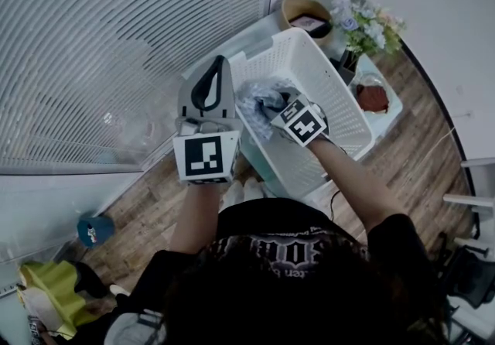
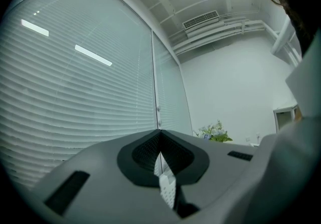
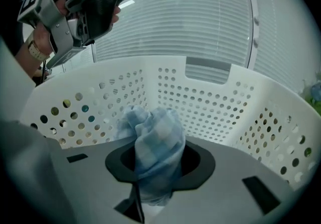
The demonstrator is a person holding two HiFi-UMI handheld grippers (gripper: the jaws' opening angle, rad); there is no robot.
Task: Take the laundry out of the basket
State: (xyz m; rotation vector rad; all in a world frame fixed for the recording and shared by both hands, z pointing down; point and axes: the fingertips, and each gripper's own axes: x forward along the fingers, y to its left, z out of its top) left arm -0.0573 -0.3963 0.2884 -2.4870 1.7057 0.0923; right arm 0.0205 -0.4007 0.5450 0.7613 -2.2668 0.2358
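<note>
The only writing I can find is pale lettering on the person's black shirt [image 1: 298,251], too blurred to read. The laundry is a pale blue checked cloth [image 3: 153,137], bunched up inside the white perforated basket [image 3: 200,97], and my right gripper [image 3: 155,170] is clenched on it. The head view gives only a crumpled bluish wad; the check shows in the right gripper view. My left gripper [image 2: 159,140] is closed on nothing, raised beside the basket and facing window blinds [image 2: 75,92].

Bright cool daylight, fisheye-warped edges
</note>
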